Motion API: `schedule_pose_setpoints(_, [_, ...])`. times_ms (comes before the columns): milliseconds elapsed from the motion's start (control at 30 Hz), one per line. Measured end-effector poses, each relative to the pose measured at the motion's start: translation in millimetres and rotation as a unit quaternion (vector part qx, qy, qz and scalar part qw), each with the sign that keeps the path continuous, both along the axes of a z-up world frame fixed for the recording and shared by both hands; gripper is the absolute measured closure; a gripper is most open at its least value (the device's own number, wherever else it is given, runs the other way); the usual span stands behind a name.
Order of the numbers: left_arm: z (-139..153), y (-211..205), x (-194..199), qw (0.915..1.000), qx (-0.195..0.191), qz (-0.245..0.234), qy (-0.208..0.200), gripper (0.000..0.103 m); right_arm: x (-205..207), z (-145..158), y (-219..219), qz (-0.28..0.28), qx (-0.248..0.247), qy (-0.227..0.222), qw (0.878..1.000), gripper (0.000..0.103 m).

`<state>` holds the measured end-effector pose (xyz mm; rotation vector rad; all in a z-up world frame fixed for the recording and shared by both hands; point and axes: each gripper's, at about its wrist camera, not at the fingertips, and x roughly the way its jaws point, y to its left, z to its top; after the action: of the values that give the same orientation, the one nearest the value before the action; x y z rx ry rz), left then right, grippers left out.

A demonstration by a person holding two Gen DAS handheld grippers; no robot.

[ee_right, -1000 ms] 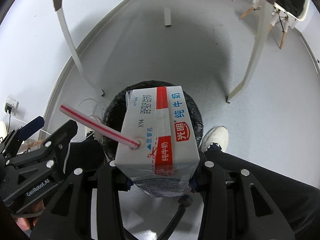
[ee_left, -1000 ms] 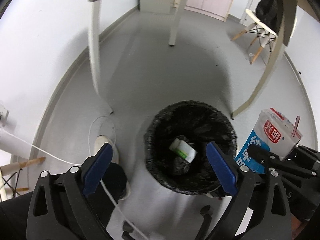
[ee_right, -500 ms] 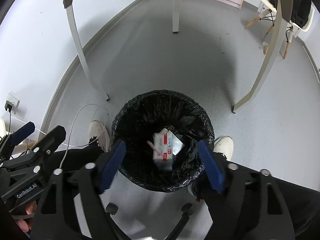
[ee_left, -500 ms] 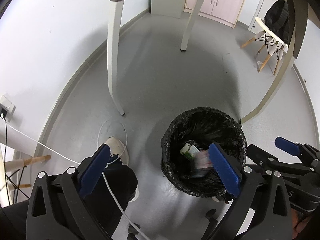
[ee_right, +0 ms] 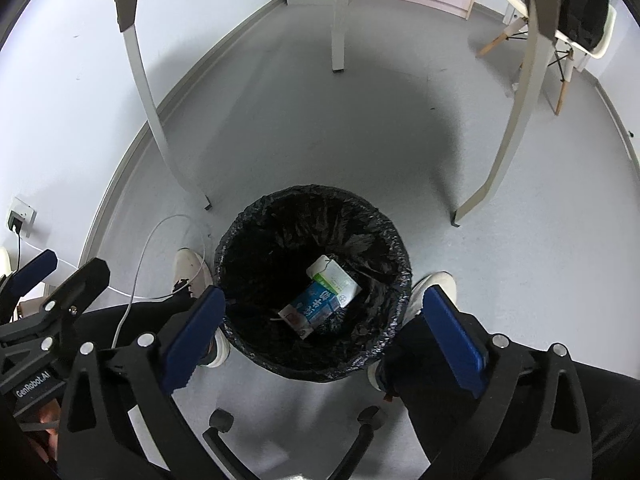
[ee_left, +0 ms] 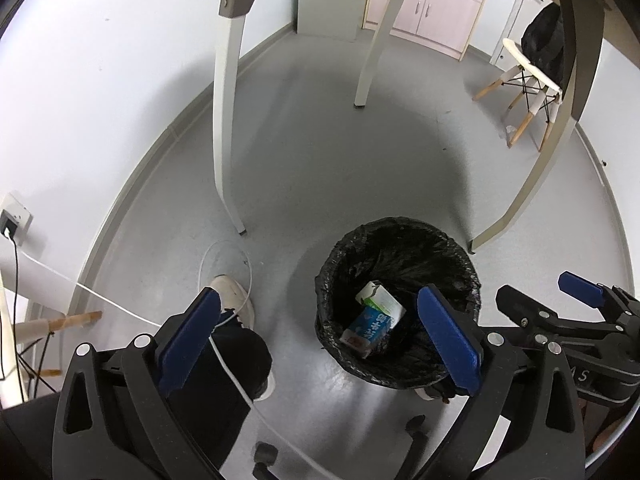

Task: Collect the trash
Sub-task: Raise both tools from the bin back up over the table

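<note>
A round bin lined with a black bag (ee_left: 400, 225) (ee_right: 312, 193) stands on the grey floor right below both grippers. Inside it a blue and white milk carton (ee_left: 368, 330) (ee_right: 314, 308) lies on its side, touching a green and white carton (ee_left: 382, 300) (ee_right: 334, 278). My right gripper (ee_right: 324, 292) hangs above the bin with its jaws opening wide and nothing between them. My left gripper (ee_left: 318, 294) is open and empty, over the bin's left rim.
Curved pale table legs (ee_left: 224, 120) (ee_right: 508, 128) stand around the bin. A white cable (ee_left: 120, 304) runs from a wall socket (ee_left: 14, 216) across the floor. The person's white shoes (ee_right: 192, 270) (ee_right: 434, 286) flank the bin. A chair (ee_left: 528, 76) and pink cabinet (ee_left: 436, 16) are far back.
My right gripper let go of the milk carton, which fell into the bin and now lies on its side there. Its jaws spread wide. My left gripper stayed open.
</note>
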<state>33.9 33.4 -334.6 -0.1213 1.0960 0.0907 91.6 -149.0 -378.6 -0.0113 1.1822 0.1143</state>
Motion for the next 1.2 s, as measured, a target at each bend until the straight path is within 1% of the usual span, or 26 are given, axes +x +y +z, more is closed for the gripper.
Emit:
schedule_pose_setpoints(167, [14.1, -6.1, -6.6, 1.0, -0.002, -0.007, -0.006, 0.006, -10.3, 18.8, -7.8, -0.006, -0.005, -0.02, 1.0, 0.008])
schedule_pose_setpoints(467, [53.7, -10.3, -32.0, 0.9994, 0.001, -0.009, -0.033, 0.006, -36.1, 52.1, -20.5, -0.019, 0.0, -0.049, 0.999, 0.008])
schedule_pose_setpoints(667, [79.5, -7.6, -55.2, 0.9987, -0.003, -0.005, -0.051, 0.006, -60.6, 84.5, -26.9, -0.025, 0.004, -0.075, 0.997, 0.008])
schedule_pose_setpoints(867, [111.8, -16.0, -77.7, 0.997, 0.001, -0.014, -0.077, 0.006, -83.9, 116.8, -33.3, -0.029, 0.006, -0.105, 0.994, 0.008])
schedule_pose_setpoints(1200, [150.9, -26.8, -104.8, 0.9941, 0.007, -0.019, -0.107, 0.006, -117.5, 169.6, -42.1, -0.028, 0.008, -0.149, 0.988, 0.008])
